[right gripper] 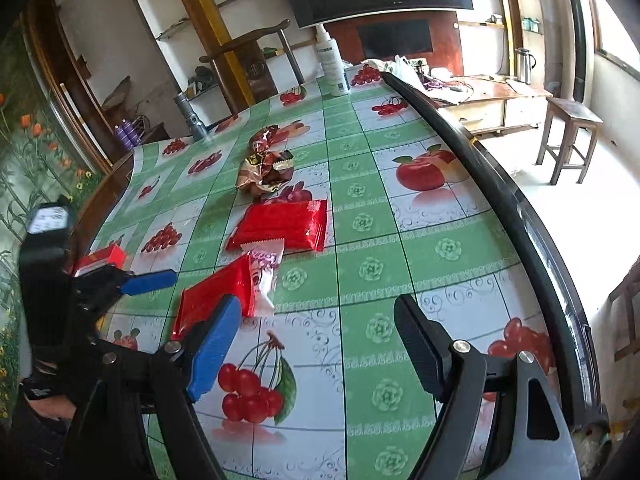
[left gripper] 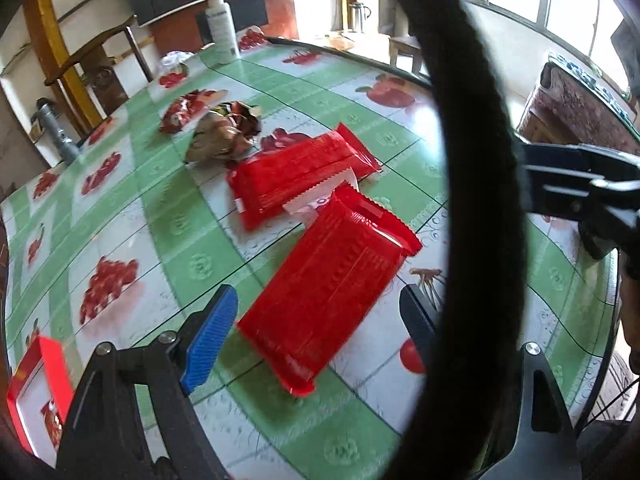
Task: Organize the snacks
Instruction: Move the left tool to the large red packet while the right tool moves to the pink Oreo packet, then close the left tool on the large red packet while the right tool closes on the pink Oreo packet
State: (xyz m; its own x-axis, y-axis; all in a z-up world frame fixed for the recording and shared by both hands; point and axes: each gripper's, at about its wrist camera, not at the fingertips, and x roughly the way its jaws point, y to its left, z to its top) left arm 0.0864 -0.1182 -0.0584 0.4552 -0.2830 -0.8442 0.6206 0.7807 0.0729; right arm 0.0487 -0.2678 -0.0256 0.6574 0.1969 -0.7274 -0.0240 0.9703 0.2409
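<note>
Two red snack packs lie on the fruit-print tablecloth [left gripper: 120,208]. The near pack [left gripper: 332,280] lies between the fingers of my open left gripper [left gripper: 316,328], which is empty. The far pack [left gripper: 300,172] lies behind it, with a white-pink wrapper [left gripper: 320,196] between them. A brown crumpled snack bag [left gripper: 224,136] and a red patterned bag [left gripper: 186,110] lie farther back. In the right wrist view, my right gripper [right gripper: 316,344] is open and empty over the cloth, to the right of the near pack [right gripper: 216,296], far pack [right gripper: 280,226] and my left gripper [right gripper: 148,280].
A red box [left gripper: 36,392] stands at the left table edge, also in the right wrist view [right gripper: 102,258]. A white bottle [left gripper: 222,26] stands at the far edge. A thick black cable [left gripper: 480,200] hangs close before the left camera. A chair [right gripper: 256,56] and a wooden stool [right gripper: 568,136] stand beyond.
</note>
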